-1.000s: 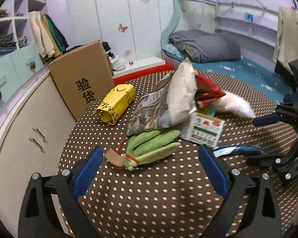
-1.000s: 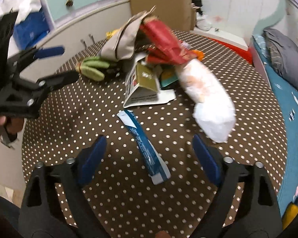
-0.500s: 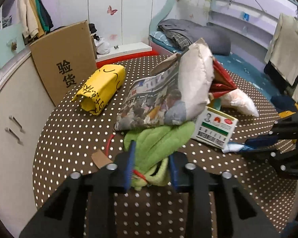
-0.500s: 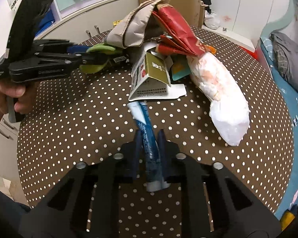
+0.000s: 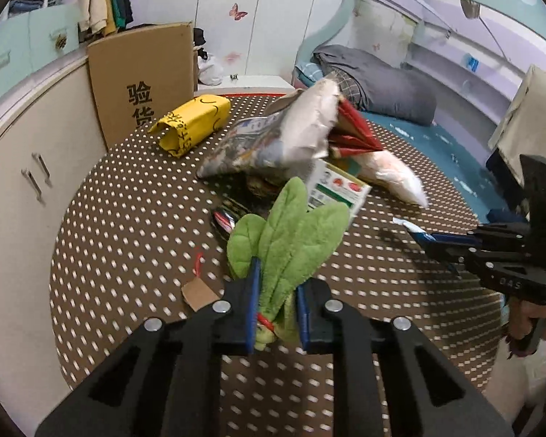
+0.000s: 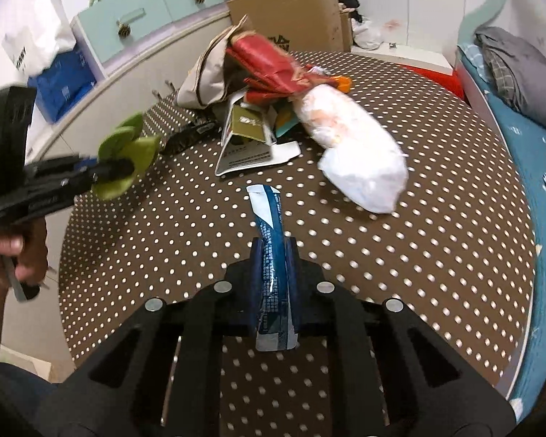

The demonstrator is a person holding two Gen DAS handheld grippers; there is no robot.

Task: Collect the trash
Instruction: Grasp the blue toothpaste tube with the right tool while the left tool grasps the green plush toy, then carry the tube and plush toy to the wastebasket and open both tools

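Left tongs (image 5: 276,304): angled down toward the table (image 5: 127,225), jaws clamped on the stem end of a green plush leafy toy (image 5: 291,233). Toy is lifted off the table, leaves fanning up and away from the tongs; three leaves visible. Its red band sits right between the pads. In the right wrist view the left tongs (image 6: 105,173) come in from the left edge, a hand (image 6: 14,255) wrapped around the grip, the toy (image 6: 127,153) sticking out past the tips.

Right tongs (image 6: 274,284): also pitched down, jaws closed tight on one blue-and-white wrapper (image 6: 271,255). Wrapper runs lengthwise through the jaws, torn white end sticking out forward, other end hanging out behind the pads. In the left wrist view the right tongs (image 5: 433,241) enter from the right edge, level-ish, with the wrapper tip (image 5: 406,224) poking out in front.

Still on the table, counts:
- 1 newspaper bundle (image 5: 273,142), propped up in the middle of the pile
- 1 red crumpled bag (image 6: 269,65), tucked against the newspaper
- 1 white plastic bag (image 6: 356,145), lying long, right of the pile
- 1 opened carton (image 6: 247,138), in front of the pile
- 1 yellow package (image 5: 191,123), apart, far left side
- 1 small cardboard tag (image 5: 200,293) with red string, just left of the left tongs

One large cardboard box (image 5: 142,83) stands at the table's far edge. Dark items under the newspaper: cannot tell what.
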